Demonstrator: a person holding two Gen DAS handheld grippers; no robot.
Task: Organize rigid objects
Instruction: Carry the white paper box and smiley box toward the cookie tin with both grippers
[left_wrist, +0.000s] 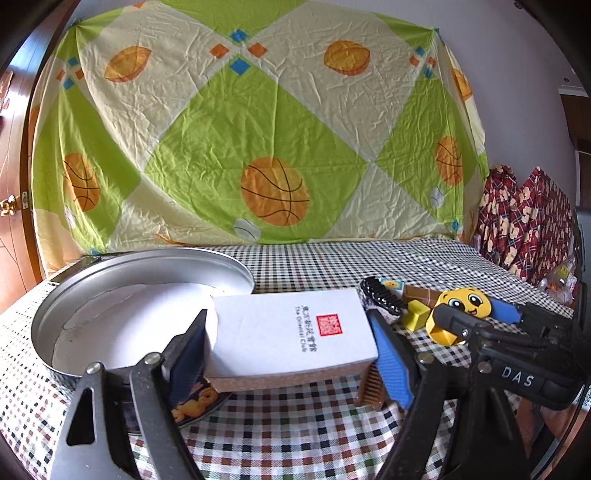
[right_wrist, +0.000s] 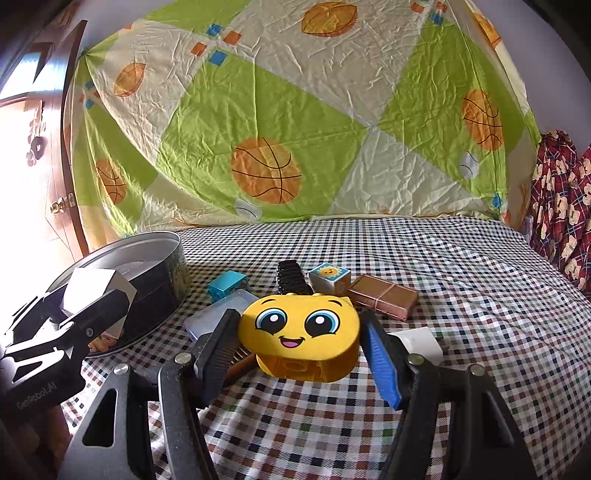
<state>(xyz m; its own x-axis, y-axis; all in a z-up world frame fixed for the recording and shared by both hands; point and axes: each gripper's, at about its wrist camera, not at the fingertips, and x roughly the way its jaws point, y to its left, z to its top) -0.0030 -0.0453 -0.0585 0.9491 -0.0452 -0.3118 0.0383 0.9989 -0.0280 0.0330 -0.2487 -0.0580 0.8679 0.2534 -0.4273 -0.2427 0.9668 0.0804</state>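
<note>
My left gripper (left_wrist: 288, 332) is shut on a white box (left_wrist: 295, 328) with a red seal, pads against its two long sides. The box hangs over the near rim of a round metal tin (left_wrist: 147, 266) lined with white paper. In the right wrist view the tin (right_wrist: 162, 266) stands at the left, with the left gripper (right_wrist: 92, 306) and the white box (right_wrist: 88, 288) in front of it. My right gripper (right_wrist: 297, 321) is shut on a yellow smiley toy block (right_wrist: 299, 332). The left wrist view shows that toy (left_wrist: 461, 310) in the right gripper (left_wrist: 480, 321) at the right.
On the checked cloth lie a black comb (right_wrist: 291, 277), a sun-printed cube (right_wrist: 328, 278), a brown flat box (right_wrist: 384, 297), a blue block (right_wrist: 225, 286), a pale flat box (right_wrist: 210, 317) and a white plug (right_wrist: 421, 343). A yellow cube (left_wrist: 415, 314) and a wooden comb (left_wrist: 369, 391) lie near the white box.
</note>
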